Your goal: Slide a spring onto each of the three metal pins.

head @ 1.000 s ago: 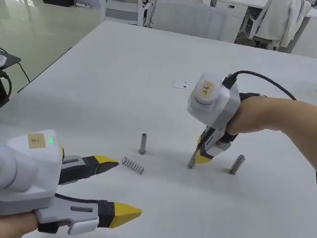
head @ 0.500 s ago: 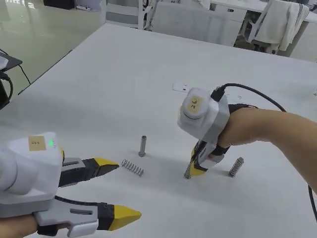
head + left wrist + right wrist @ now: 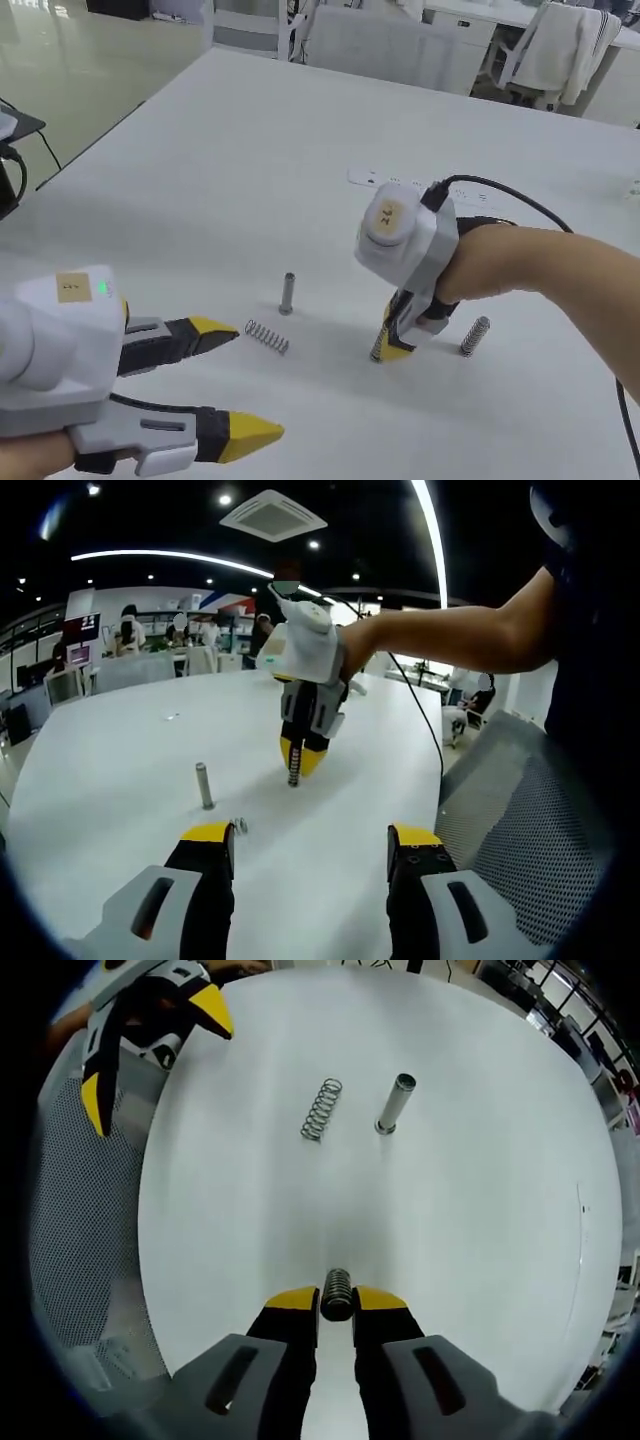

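Observation:
A bare metal pin [image 3: 287, 293] stands upright on the white table [image 3: 250, 180], and a loose spring [image 3: 267, 336] lies just in front of it. To their right my right gripper [image 3: 395, 345] points down, shut on a spring [image 3: 378, 345] whose lower end rests on the table. In the right gripper view that spring [image 3: 337, 1293] sits between the yellow fingertips, with the loose spring [image 3: 321, 1109] and the pin [image 3: 392, 1103] beyond. Another spring [image 3: 475, 336] stands tilted further right. My left gripper [image 3: 235, 380] hovers open at the near left, holding nothing.
A white power strip [image 3: 385, 182] and a black cable [image 3: 500, 187] lie on the table behind the right hand. Chairs and desks stand beyond the far edge. In the left gripper view the pin [image 3: 204, 785] and the right gripper [image 3: 303, 755] are ahead.
My right gripper has shifted a little to the left and nearer with the spring still in its jaws. The left gripper has stayed put and open.

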`<control>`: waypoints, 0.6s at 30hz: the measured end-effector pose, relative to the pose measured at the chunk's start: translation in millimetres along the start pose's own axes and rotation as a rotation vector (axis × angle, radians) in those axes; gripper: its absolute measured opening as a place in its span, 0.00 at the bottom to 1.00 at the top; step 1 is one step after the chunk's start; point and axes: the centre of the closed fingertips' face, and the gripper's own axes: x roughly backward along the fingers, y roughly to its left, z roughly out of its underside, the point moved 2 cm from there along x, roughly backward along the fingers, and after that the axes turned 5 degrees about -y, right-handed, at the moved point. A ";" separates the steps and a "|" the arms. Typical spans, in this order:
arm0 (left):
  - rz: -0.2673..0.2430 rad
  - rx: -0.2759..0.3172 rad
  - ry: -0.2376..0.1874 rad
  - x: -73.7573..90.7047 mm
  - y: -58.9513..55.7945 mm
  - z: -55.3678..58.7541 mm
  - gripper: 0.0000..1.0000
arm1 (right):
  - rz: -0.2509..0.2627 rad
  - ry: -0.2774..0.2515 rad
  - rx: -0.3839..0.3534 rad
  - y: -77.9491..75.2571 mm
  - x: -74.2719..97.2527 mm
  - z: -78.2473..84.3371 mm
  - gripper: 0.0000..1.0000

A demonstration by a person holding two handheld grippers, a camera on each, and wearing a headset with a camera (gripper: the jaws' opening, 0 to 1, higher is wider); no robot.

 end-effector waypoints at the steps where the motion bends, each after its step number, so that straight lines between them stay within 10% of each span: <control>1: 0.000 0.000 -0.001 0.1 0.2 -0.1 0.57 | 0.001 0.001 0.000 -0.3 -0.2 0.2 0.11; 18: 0.006 -0.002 0.000 -2.3 -1.0 -0.5 0.57 | 0.013 -0.020 -0.016 0.1 4.3 1.7 0.18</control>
